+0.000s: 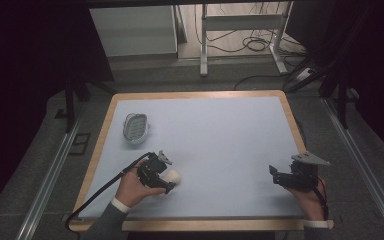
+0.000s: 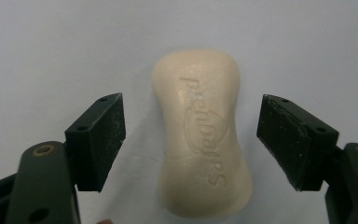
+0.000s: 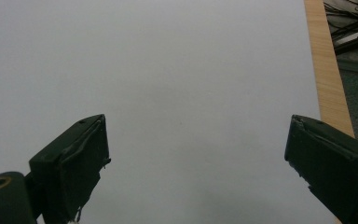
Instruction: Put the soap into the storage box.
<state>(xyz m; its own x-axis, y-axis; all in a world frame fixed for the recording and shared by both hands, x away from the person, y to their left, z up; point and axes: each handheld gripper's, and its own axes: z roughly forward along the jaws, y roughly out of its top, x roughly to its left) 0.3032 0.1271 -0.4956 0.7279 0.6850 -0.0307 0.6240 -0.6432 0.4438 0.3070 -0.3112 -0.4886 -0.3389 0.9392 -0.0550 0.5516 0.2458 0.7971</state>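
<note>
Soap (image 2: 200,135) lies between left gripper (image 2: 191,140) jaws, untouched.

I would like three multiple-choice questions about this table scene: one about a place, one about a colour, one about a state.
1. Where does the cream, waisted soap bar lie?
A. between the left claw's jaws
B. in the oval white soap dish
C. by the right claw

2. The table mat is:
A. red
B. pale blue
C. green

3. The left claw is:
A. shut on the bar
B. open, pads clear of it
C. shut, empty

Answers: 1 A, the jaws flank it. 2 B, the high view shows it. 3 B, gaps show on both sides.
</note>
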